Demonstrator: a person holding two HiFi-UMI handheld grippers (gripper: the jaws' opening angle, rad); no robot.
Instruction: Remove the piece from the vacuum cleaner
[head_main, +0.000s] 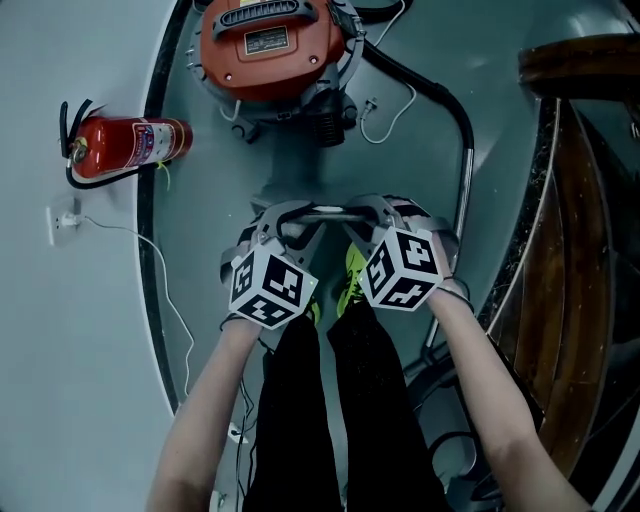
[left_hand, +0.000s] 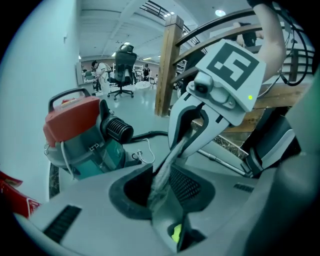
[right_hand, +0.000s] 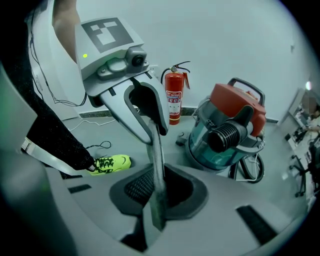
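Pipe (head_main: 330, 211) held level, well apart from vacuum (head_main: 272, 48); left gripper (head_main: 297, 222) & right gripper (head_main: 362, 220) both clamped on it, one per end.

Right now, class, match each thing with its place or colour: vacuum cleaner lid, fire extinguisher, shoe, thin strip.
Things:
1 vacuum cleaner lid
2 fire extinguisher
3 shoe
4 thin strip

Places or colours:
A neon yellow-green
B clamped in the left tongs and the right tongs
C atop a teal tank
D standing by the wall

Pairs: 1-C, 2-D, 3-A, 4-B
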